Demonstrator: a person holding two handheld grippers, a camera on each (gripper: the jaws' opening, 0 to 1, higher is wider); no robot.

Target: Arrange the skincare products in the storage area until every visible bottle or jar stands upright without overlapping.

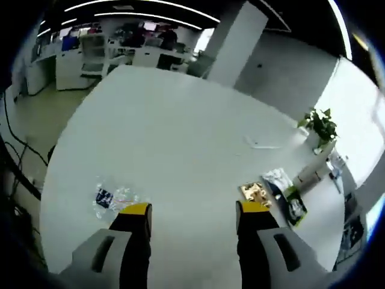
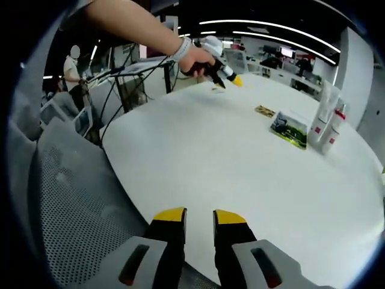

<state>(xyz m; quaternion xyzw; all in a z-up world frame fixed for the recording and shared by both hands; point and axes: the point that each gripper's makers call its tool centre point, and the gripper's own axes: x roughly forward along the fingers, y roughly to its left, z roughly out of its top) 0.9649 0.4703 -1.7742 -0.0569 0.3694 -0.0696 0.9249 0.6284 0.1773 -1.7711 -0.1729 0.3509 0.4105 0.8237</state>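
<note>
Two white tubes (image 2: pixel 325 123) with red labels stand upright at the table's far right, and they appear again as white tubes (image 1: pixel 313 173) right of my left jaws. Next to them lie a green box (image 2: pixel 289 128), also seen as the green box (image 1: pixel 295 208), and a small gold packet (image 2: pixel 263 111), the same gold packet (image 1: pixel 255 192). My left gripper (image 1: pixel 194 209) is open wide over bare table, holding nothing. A hand holds that left gripper (image 2: pixel 234 80) at the far side. My right gripper (image 2: pixel 200 215) hovers at the near edge, jaws a narrow gap apart and empty.
A crumpled clear wrapper (image 1: pixel 109 197) with a blue label lies by the left jaw. A white packet (image 1: pixel 277 177) lies beside the box and a potted plant (image 1: pixel 319 124) stands further back. The white table (image 2: pixel 228 162) is round. A grey mesh chair (image 2: pixel 72 198) sits left of it.
</note>
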